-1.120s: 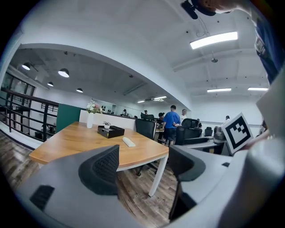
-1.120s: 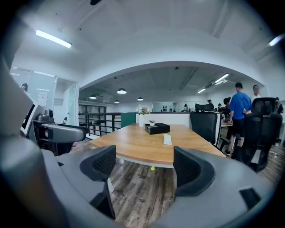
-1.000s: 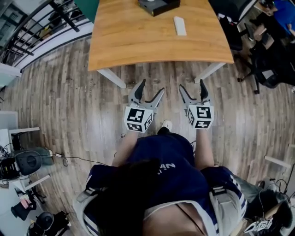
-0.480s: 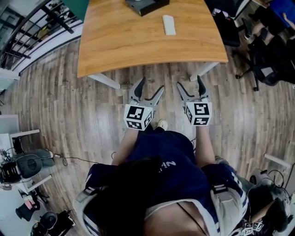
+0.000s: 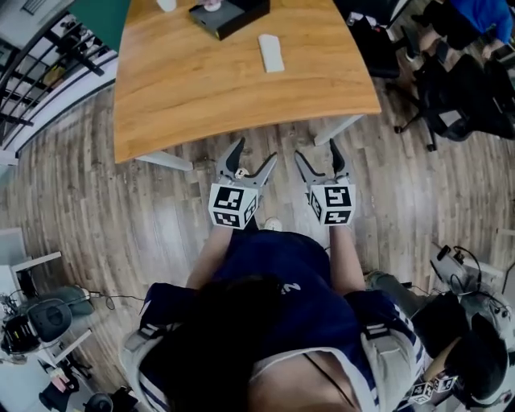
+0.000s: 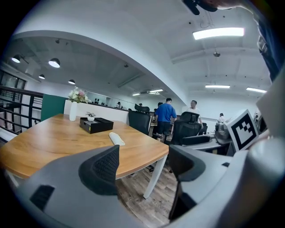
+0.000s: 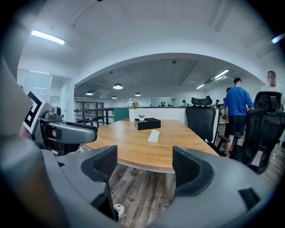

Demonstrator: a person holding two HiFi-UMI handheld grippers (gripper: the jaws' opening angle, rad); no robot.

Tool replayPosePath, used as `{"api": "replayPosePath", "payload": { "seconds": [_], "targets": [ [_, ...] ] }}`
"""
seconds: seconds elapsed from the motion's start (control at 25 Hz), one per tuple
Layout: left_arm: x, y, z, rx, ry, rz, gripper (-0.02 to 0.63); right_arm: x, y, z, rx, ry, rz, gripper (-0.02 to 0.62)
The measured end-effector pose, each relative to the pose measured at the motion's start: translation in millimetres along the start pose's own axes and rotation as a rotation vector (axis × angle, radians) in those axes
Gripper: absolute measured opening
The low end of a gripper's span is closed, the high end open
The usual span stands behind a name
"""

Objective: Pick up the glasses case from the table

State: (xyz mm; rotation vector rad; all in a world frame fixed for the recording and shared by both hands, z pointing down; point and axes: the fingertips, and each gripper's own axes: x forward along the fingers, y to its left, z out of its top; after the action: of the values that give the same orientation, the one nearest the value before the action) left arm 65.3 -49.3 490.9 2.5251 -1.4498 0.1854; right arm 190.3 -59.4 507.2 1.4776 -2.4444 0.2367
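Wood-plank office floor shows between the parted, empty jaws of the left gripper [image 5: 253,153] and right gripper [image 5: 316,150], poised mid-frame just short of the table [image 5: 201,105], evidently readied for the white glasses case [image 5: 270,53] lying well beyond, top centre.

Office: swivel chairs [image 7: 201,118], long table [image 7: 133,140]

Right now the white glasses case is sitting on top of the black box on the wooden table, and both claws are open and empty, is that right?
Not quite. The glasses case lies flat on the bare table, apart from the black box and nearer the person, as the head view shows. The left claw and right claw are indeed open and empty.
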Motion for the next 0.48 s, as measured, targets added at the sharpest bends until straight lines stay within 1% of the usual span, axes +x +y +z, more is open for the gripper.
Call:
{"api": "replayPosePath", "payload": {
  "seconds": [0.12,0.32,0.48],
  "targets": [
    [26.6,18.7,7.2,0.027,0.009,-0.029,0.347,26.2,-9.9,4.4,0.007,0.015,-0.032,0.379],
    [69.1,52.9,25.7,0.016,0.007,-0.090,0.347,74.3,-23.2,27.9,0.010,0.028,-0.082,0.377],
    [97.0,91.7,34.3,0.028,0.022,-0.120,0.347,117.8,-21.6,40.5,0.019,0.039,-0.109,0.376]
  ]
}}
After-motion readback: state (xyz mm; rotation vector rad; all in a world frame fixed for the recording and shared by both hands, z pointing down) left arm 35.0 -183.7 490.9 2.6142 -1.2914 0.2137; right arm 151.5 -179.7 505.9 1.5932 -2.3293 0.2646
